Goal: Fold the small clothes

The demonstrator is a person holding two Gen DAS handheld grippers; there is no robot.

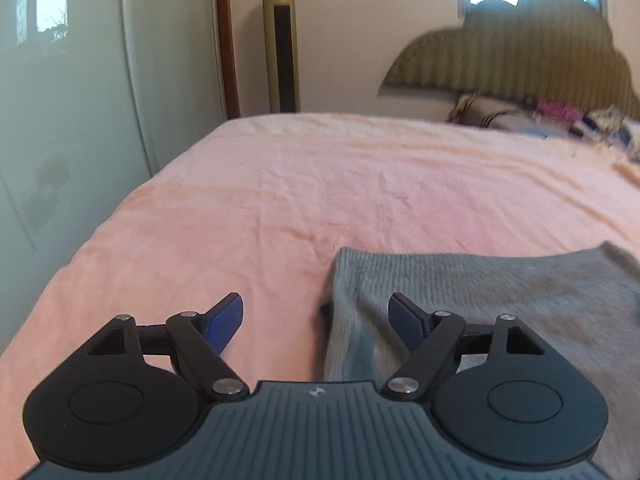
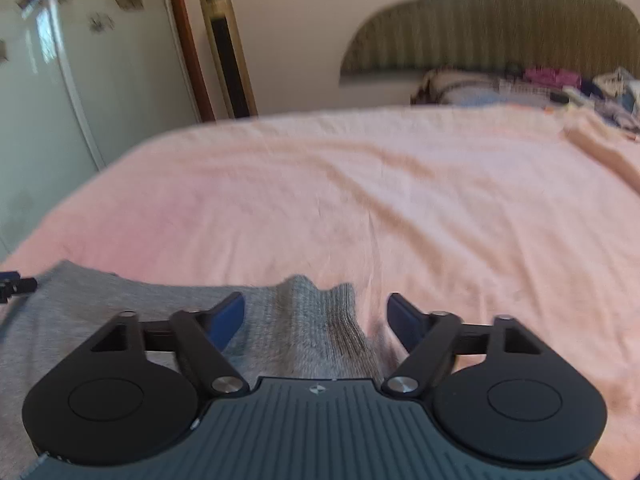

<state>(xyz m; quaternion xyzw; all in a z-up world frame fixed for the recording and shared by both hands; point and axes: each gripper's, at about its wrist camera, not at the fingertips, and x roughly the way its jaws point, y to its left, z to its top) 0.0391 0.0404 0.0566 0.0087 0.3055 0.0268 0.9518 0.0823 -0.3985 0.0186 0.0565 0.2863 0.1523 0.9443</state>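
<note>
A small grey ribbed garment (image 1: 480,292) lies flat on the pink bed sheet (image 1: 320,184), near the front edge. My left gripper (image 1: 316,316) is open, low over the sheet, with the garment's left edge between its blue fingers. In the right wrist view the garment (image 2: 120,308) spreads to the left, and its bunched ribbed right corner (image 2: 320,320) sits between the blue fingers of my open right gripper (image 2: 316,316). Neither gripper holds anything. The left gripper's tip (image 2: 16,284) shows at the far left edge.
A padded headboard (image 1: 520,48) and a heap of mixed clothes (image 1: 560,116) stand at the far end of the bed. A white wardrobe (image 1: 80,100) and a gold tower unit (image 1: 282,40) stand beyond the bed's left edge. The pink sheet (image 2: 360,200) stretches ahead.
</note>
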